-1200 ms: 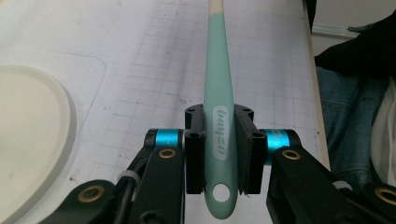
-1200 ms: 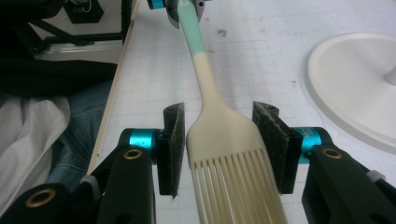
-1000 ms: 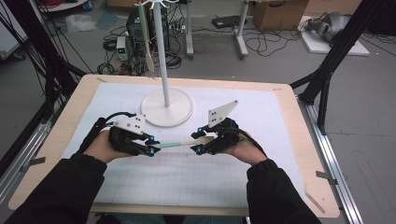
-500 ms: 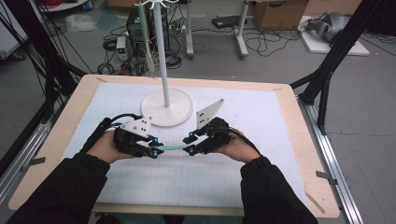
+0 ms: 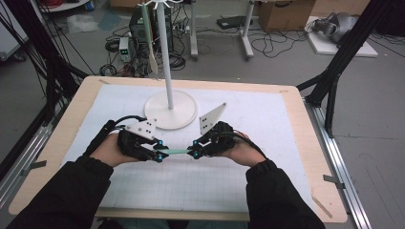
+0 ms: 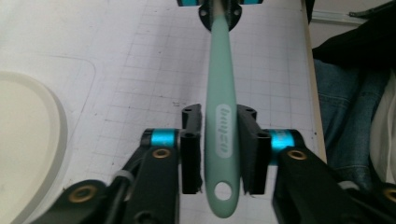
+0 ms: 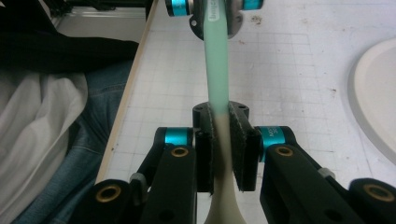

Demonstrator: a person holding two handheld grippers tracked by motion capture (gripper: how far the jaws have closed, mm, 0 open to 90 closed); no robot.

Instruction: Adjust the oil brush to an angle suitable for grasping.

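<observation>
A kitchen utensil (image 5: 176,152) with a mint-green handle and a cream neck spans level between my two grippers, just above the mat. My left gripper (image 5: 160,155) has the handle's holed end (image 6: 222,140) between its jaws, which have just been opening; a thin gap shows beside one pad (image 6: 191,154). My right gripper (image 5: 193,152) has just been closing. In the right gripper view its pads (image 7: 208,154) press on the cream neck (image 7: 223,154). Each gripper view shows the other gripper at the far end of the utensil, at the top of the picture.
A white stand with a round base (image 5: 171,109) and a thin pole (image 5: 165,47) rises just behind the grippers; another utensil (image 5: 152,52) hangs from its top. A white grid mat (image 5: 267,124) covers the wooden table (image 5: 317,157). The person's legs (image 6: 345,107) are at the near edge.
The right gripper's jaws have closed onto the utensil's cream end. The left gripper's jaws have eased slightly apart. The two grippers stand a little nearer each other.
</observation>
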